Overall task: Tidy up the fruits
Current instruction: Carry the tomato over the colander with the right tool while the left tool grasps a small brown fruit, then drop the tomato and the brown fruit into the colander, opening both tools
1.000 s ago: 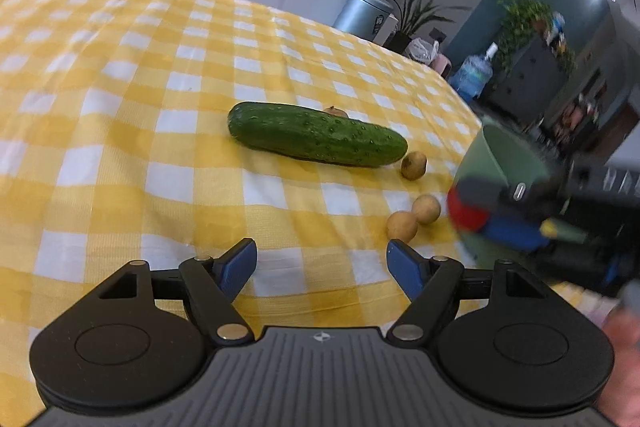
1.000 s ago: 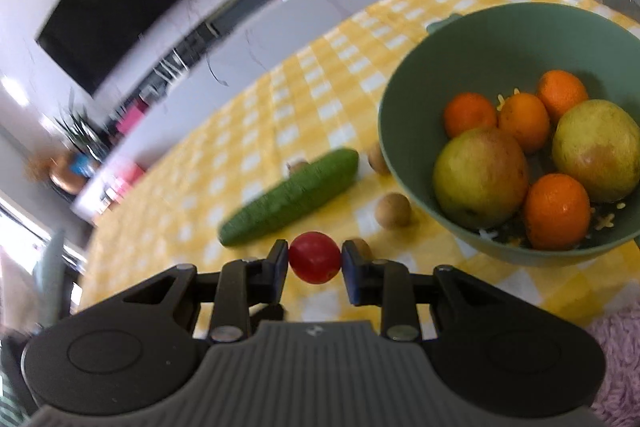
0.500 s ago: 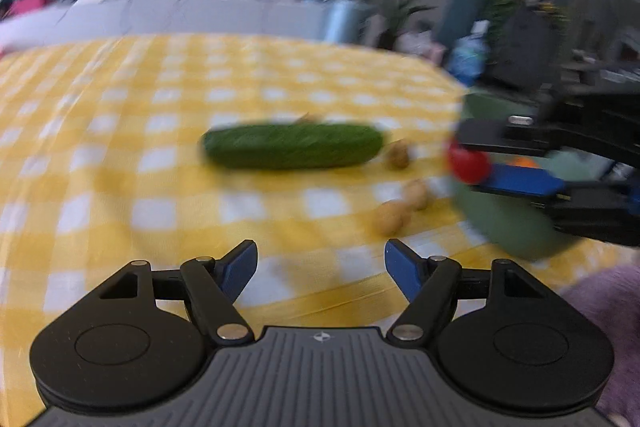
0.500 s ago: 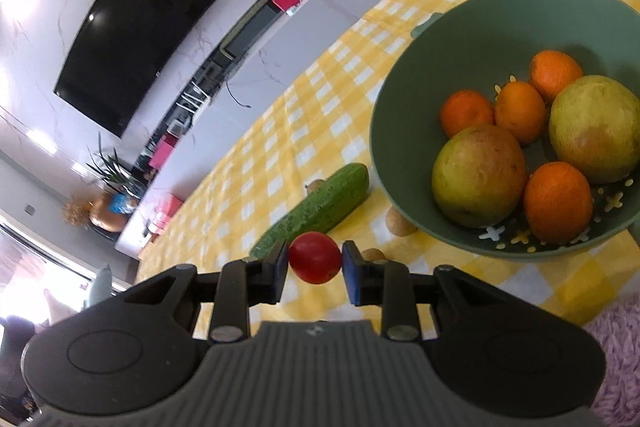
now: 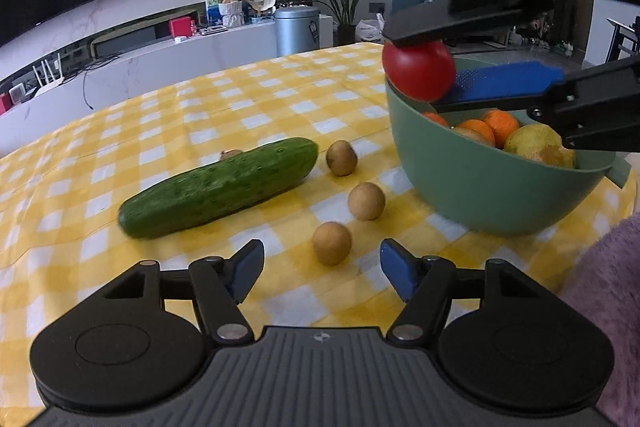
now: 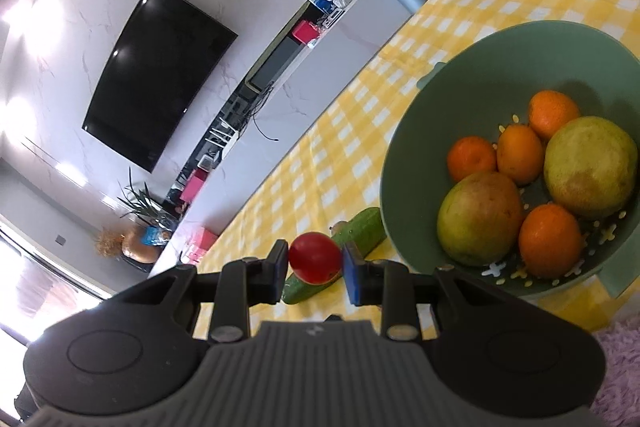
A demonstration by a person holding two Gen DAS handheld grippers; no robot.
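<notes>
My right gripper [image 6: 315, 267] is shut on a small red tomato [image 6: 315, 258] and holds it in the air beside the near-left rim of the green bowl [image 6: 404, 131]. The tomato [image 5: 418, 71] and the right gripper [image 5: 424, 69] also show in the left wrist view, above the bowl's left rim [image 5: 480, 187]. The bowl holds several oranges [image 6: 550, 241] and two large yellow-green fruits [image 6: 478, 219]. My left gripper [image 5: 322, 269] is open and empty, low over the cloth, just short of three small brown fruits [image 5: 332, 243]. A cucumber [image 5: 218, 187] lies to their left.
A yellow-and-white checked cloth [image 5: 120, 131] covers the table. A fourth small brown fruit [image 5: 231, 154] peeks out behind the cucumber. A pink fluffy fabric [image 5: 600, 291] lies at the near right edge. A white sideboard [image 5: 160, 51] stands beyond the table.
My right gripper has lifted the tomato higher, up to the bowl's rim. My left gripper has swung right and dropped lower, closer to the small brown fruits.
</notes>
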